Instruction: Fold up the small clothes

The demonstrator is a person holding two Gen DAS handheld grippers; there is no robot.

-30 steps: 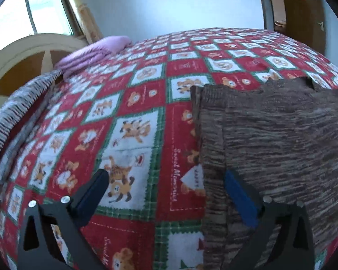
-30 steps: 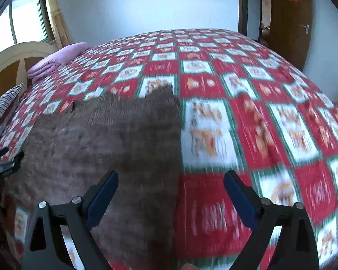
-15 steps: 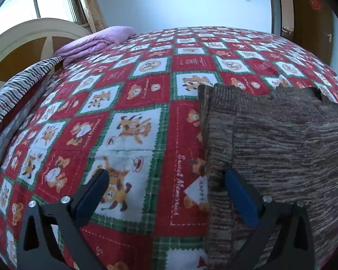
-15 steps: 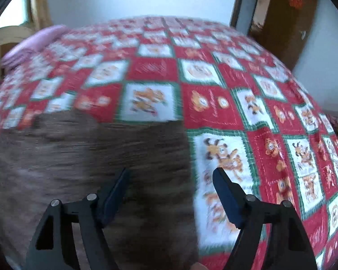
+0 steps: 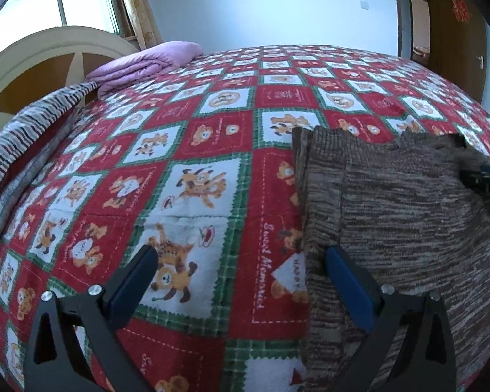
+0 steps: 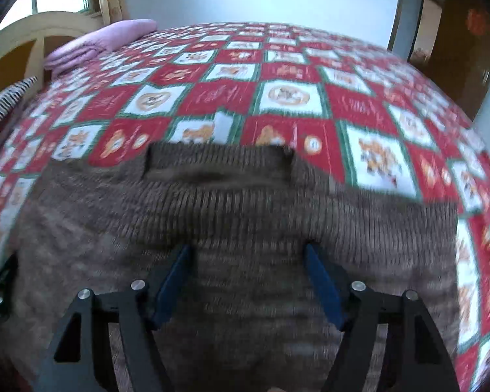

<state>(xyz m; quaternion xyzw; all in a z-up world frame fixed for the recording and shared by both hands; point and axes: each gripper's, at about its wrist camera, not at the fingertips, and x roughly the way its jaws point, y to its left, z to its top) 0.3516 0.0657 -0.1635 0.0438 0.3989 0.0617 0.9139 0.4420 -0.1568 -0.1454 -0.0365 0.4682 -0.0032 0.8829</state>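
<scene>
A brown knitted garment lies flat on the red patchwork bedspread. In the left wrist view my left gripper is open over the garment's left edge, its right finger above the knit and its left finger above the bedspread. In the right wrist view, which is blurred, the garment fills the foreground. My right gripper is open above its middle, holding nothing. The right gripper also shows at the right edge of the left wrist view.
A folded purple blanket lies at the far left near the curved headboard. A striped cloth lies along the bed's left edge. A brown door stands at the far right.
My right gripper has swung left from the garment's right edge to over its middle, and its jaws have narrowed somewhat. My left gripper has stayed over the left edge, drawing back slightly.
</scene>
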